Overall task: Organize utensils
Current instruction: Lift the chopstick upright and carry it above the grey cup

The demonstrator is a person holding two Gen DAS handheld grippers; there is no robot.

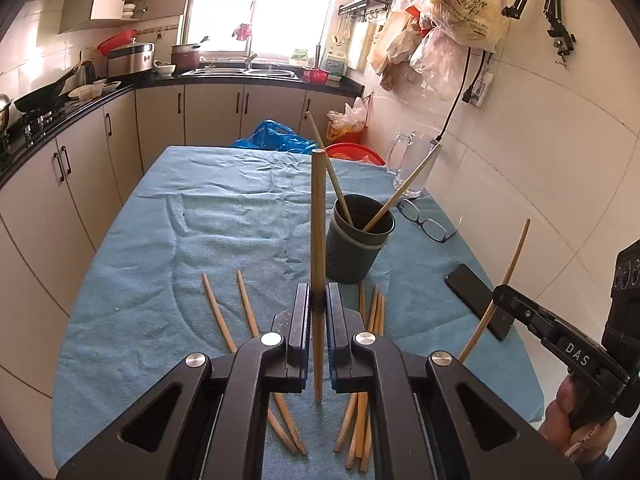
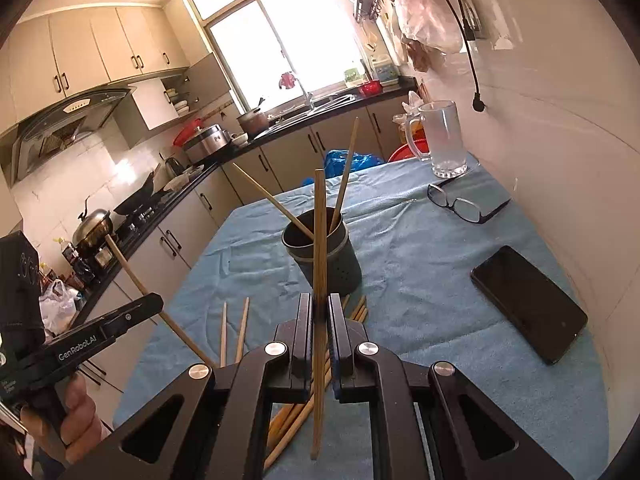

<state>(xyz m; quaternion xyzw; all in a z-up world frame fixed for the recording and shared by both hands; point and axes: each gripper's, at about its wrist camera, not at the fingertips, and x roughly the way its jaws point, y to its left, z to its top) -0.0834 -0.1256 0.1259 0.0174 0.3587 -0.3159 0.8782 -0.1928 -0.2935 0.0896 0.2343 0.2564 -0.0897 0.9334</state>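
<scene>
Clamped upright in the left gripper (image 1: pixel 318 308) is one chopstick (image 1: pixel 318 240); the right gripper (image 2: pixel 320 320) pinches a second chopstick (image 2: pixel 319 264) the same way, both jaws closed tight on the wood. Loose chopsticks (image 1: pixel 224 320) lie on the blue-clothed tabletop (image 1: pixel 160 240) just below the grippers. Beyond them stands a dark holder cup (image 1: pixel 356 248) with two chopsticks leaning inside. Glasses (image 2: pixel 460 204), a phone (image 2: pixel 528 304) and a glass mug (image 2: pixel 444 140) sit near the wall.

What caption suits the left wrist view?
Left gripper pinches one chopstick upright before a dark holder with two chopsticks inside.
</scene>
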